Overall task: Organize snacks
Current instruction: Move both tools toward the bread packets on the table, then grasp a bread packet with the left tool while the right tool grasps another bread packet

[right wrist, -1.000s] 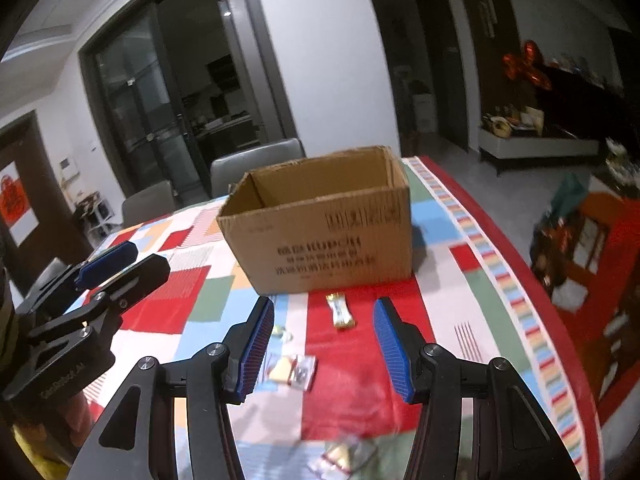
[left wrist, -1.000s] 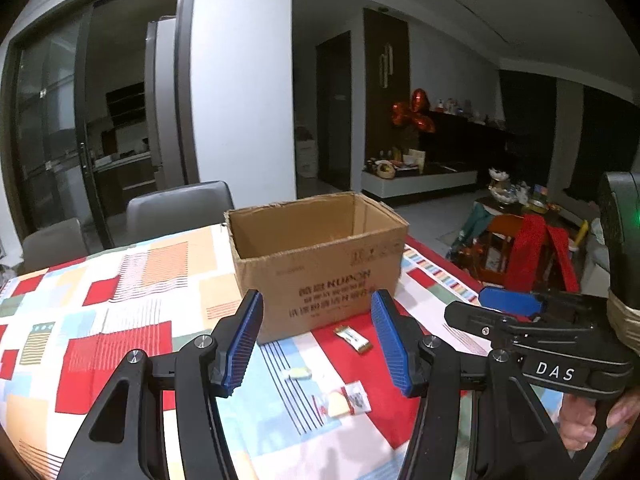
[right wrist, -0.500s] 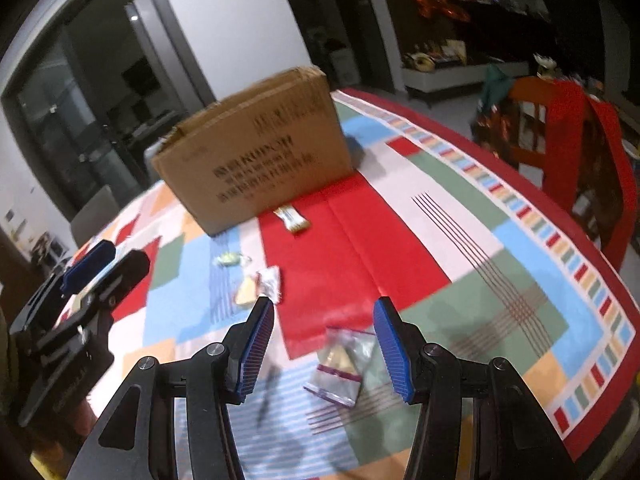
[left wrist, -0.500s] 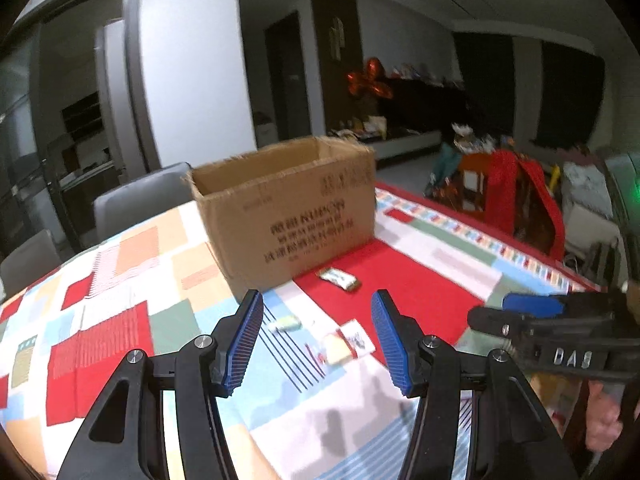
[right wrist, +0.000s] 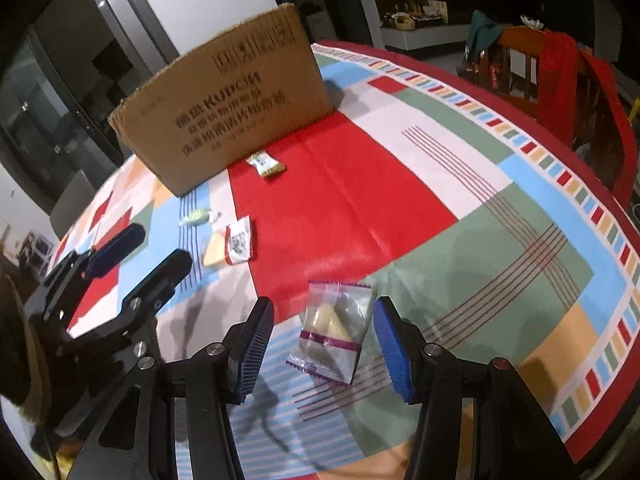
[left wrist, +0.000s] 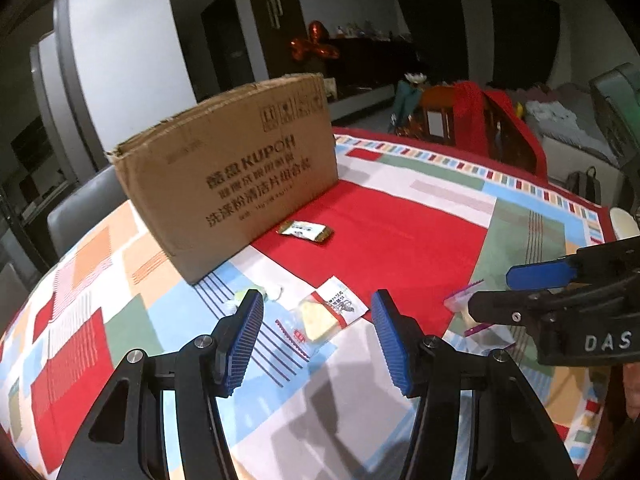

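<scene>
An open cardboard box [left wrist: 236, 172] stands on the patchwork tablecloth; it also shows in the right wrist view [right wrist: 228, 104]. My left gripper [left wrist: 316, 340] is open, low over a red-trimmed snack packet [left wrist: 326, 314] that lies between its fingers. A small green-white candy [left wrist: 256, 294] lies just left of it. A gold-ended bar [left wrist: 306, 232] lies by the box. My right gripper [right wrist: 324, 344] is open around a purple-trimmed clear packet [right wrist: 334, 332] lying on the cloth. The left gripper also shows in the right wrist view [right wrist: 140, 256], and the right gripper in the left wrist view [left wrist: 516, 292].
The table edge [right wrist: 600, 200] curves round on the right. A wooden chair with a red bag [right wrist: 560, 80] stands beyond it. A grey chair [left wrist: 76, 208] is behind the box.
Both grippers have dropped lower and closer to the table. The left one now frames the red-trimmed packet, the right one the purple-trimmed packet. Both stay open.
</scene>
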The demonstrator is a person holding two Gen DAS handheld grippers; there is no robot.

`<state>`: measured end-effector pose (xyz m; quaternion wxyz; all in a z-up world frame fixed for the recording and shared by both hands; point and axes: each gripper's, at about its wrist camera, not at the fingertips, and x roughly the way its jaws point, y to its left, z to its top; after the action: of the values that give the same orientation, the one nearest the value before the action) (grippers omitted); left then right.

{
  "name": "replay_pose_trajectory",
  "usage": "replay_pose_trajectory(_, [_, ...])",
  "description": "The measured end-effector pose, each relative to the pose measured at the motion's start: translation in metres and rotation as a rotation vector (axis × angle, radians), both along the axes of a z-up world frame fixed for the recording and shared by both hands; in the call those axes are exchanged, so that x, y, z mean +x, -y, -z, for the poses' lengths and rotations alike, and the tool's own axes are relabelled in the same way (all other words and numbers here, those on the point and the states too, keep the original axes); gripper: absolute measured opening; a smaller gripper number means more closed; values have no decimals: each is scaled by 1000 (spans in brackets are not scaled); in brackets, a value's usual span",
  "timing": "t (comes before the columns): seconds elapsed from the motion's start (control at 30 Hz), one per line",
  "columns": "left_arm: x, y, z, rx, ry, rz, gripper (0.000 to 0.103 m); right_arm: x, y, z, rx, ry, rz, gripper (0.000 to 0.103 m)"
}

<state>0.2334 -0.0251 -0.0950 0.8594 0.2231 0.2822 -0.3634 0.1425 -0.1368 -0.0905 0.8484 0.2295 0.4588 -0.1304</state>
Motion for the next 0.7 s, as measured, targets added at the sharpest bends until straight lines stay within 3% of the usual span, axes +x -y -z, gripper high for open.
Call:
replay_pose_trajectory(0.33, [25, 10, 28, 59, -64, 41, 55, 7, -13, 16, -8, -65, 9, 53])
replay_pose_trajectory(0.5, [39, 12, 34, 63, -77, 29, 61, 8, -20, 19, -51, -74, 9, 53])
replay_pose_trajectory(0.7, [49, 15, 40, 60, -156, 33, 61, 12, -26, 19, -111, -81, -13, 53])
